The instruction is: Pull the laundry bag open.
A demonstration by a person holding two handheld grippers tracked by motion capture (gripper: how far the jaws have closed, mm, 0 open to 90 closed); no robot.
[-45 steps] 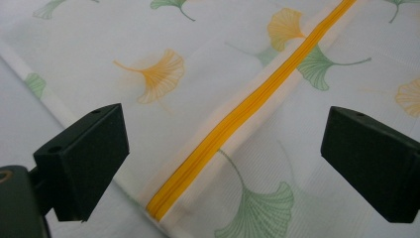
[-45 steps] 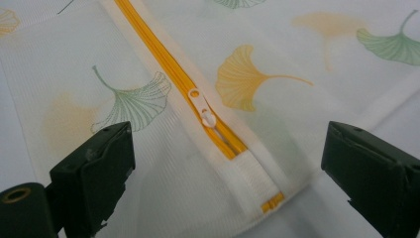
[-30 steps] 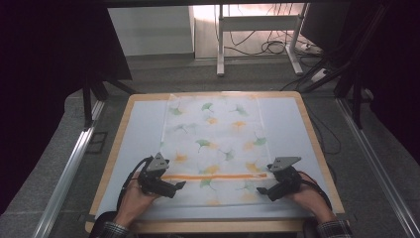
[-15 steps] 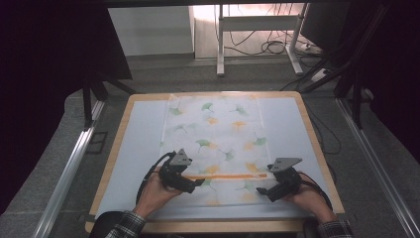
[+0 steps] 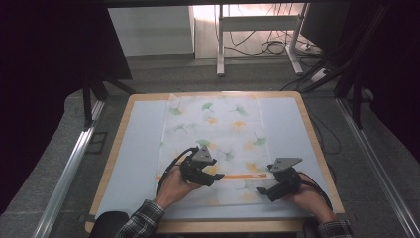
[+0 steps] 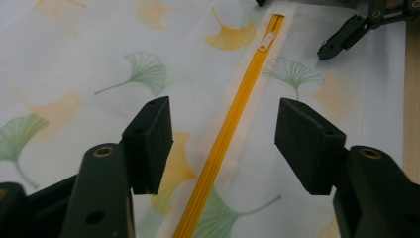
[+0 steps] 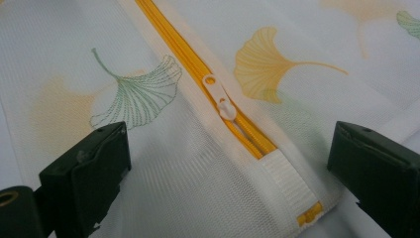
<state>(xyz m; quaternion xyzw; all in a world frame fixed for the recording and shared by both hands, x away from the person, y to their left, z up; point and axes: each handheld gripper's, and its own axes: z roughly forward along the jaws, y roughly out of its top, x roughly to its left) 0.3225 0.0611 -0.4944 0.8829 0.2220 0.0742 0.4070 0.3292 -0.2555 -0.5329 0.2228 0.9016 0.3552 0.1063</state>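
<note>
A white mesh bag [image 5: 218, 134] printed with ginkgo leaves lies flat on the table, with an orange zipper [image 5: 242, 175] running across its near part. My left gripper [image 5: 218, 177] hovers over the zipper's left half. In the left gripper view its jaws [image 6: 225, 119] straddle the orange zipper [image 6: 233, 124] without touching it; they have just been closing and still stand apart. The white zipper pull [image 6: 267, 39] lies farther along. My right gripper [image 5: 260, 191] sits near the zipper's right end, open [image 7: 233, 144] around the zipper pull [image 7: 220, 96] and the end tab [image 7: 307, 215].
The bag rests on a pale blue mat [image 5: 133, 148] on a wood-edged table [image 5: 317, 148]. Metal rails [image 5: 69, 168] run along both sides on the floor. Desk legs and cables [image 5: 267, 44] stand beyond the far edge.
My left gripper has moved right along the zipper, from the bag's left edge toward its middle. The right gripper has kept still.
</note>
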